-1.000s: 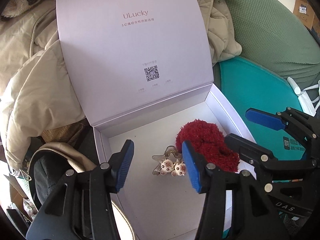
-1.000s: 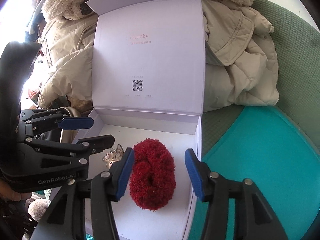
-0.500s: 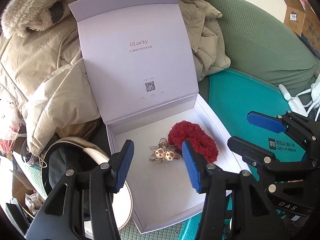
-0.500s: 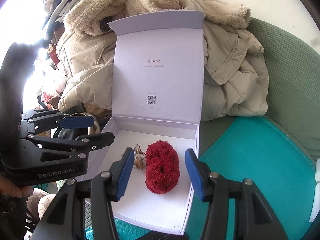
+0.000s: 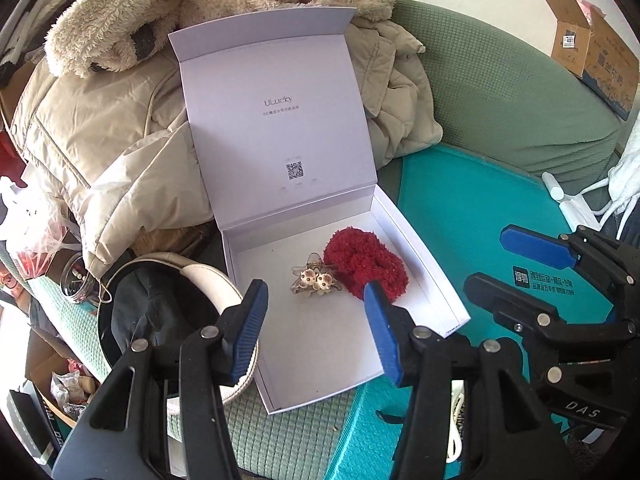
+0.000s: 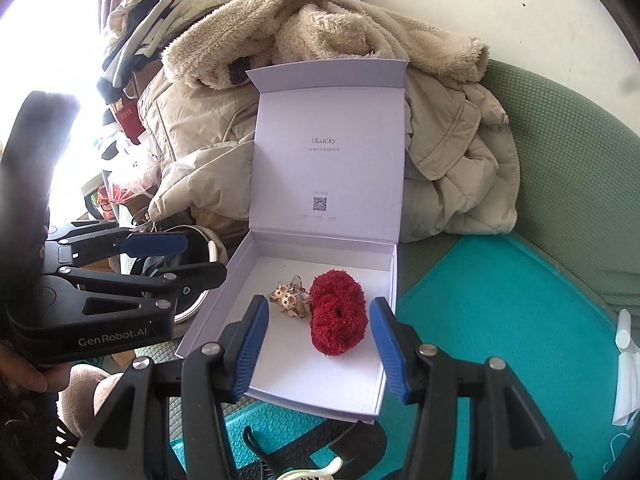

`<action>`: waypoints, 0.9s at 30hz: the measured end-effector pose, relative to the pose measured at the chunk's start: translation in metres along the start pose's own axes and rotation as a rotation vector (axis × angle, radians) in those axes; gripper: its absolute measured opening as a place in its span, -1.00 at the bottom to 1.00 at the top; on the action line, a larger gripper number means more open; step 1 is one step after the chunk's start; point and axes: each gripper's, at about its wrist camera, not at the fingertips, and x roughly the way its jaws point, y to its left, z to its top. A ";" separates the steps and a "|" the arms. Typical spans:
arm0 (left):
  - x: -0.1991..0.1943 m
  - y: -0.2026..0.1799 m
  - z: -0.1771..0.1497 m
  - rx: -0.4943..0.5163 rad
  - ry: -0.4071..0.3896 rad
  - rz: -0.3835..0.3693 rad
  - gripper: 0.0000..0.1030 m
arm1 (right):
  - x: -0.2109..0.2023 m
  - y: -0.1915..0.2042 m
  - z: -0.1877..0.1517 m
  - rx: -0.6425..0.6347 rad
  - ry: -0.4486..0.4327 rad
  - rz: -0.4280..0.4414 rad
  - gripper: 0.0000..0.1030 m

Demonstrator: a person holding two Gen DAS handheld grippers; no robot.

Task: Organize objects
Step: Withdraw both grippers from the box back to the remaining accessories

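Fluffy red yarn scrunchie (image 6: 338, 312) lying inside open white cardboard gift box (image 6: 224, 280), toward its right wall. Small clear hair claw with beige animal figures (image 6: 289, 298) touching scrunchie's left side. Box lid upright, seemingly leaning on beige padded coat (image 6: 452, 168). Box sits on green-and-teal sofa cushion (image 6: 500, 304). Left gripper (image 5: 316, 320) and right gripper (image 6: 319, 342) both spread, empty, clear of box contents.

In the open box (image 6: 384, 364) the scrunchie (image 6: 338, 312) lies right of the hair clip (image 6: 289, 298), apparently touching it. The lid (image 6: 328, 160) stands behind, against piled coats (image 6: 452, 168). A mat (image 6: 500, 320) lies right of the box.
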 end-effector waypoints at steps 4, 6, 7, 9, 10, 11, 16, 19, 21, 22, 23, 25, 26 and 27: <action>-0.017 -0.007 -0.011 0.004 -0.012 -0.007 -0.06 | -0.017 0.005 -0.006 -0.006 -0.011 -0.008 0.03; -0.026 -0.011 -0.017 0.003 -0.018 -0.011 -0.06 | -0.027 0.007 -0.011 -0.003 -0.017 -0.016 0.03; -0.030 -0.012 -0.020 0.002 -0.020 -0.010 -0.06 | -0.031 0.008 -0.013 0.000 -0.019 -0.019 0.03; -0.040 -0.015 -0.027 0.003 -0.022 -0.012 -0.06 | -0.041 0.011 -0.018 0.003 -0.026 -0.022 0.03; -0.044 -0.016 -0.031 0.006 -0.022 -0.014 -0.06 | -0.046 0.013 -0.021 0.004 -0.030 -0.024 0.03; -0.049 -0.018 -0.035 0.008 -0.024 -0.013 -0.06 | -0.051 0.015 -0.024 0.005 -0.033 -0.024 0.03; -0.072 -0.025 -0.057 0.018 -0.033 -0.003 -0.06 | -0.073 0.023 -0.040 0.015 -0.048 -0.030 0.03; -0.084 -0.031 -0.071 0.025 -0.033 0.003 -0.06 | -0.084 0.026 -0.052 0.019 -0.049 -0.031 0.03; -0.092 -0.035 -0.080 0.025 -0.038 0.007 -0.06 | -0.091 0.027 -0.060 0.018 -0.046 -0.030 0.03; -0.095 -0.037 -0.084 0.025 -0.039 0.010 -0.06 | -0.094 0.028 -0.063 0.019 -0.045 -0.029 0.03; -0.098 -0.039 -0.089 0.025 -0.039 0.011 -0.06 | -0.097 0.028 -0.067 0.019 -0.045 -0.028 0.03; -0.104 -0.045 -0.098 0.027 -0.037 0.009 -0.06 | -0.102 0.027 -0.073 0.020 -0.043 -0.027 0.03; -0.107 -0.048 -0.102 0.028 -0.035 0.008 -0.06 | -0.105 0.027 -0.077 0.021 -0.041 -0.026 0.03; -0.108 -0.050 -0.105 0.028 -0.034 0.008 -0.06 | -0.107 0.026 -0.080 0.021 -0.037 -0.026 0.03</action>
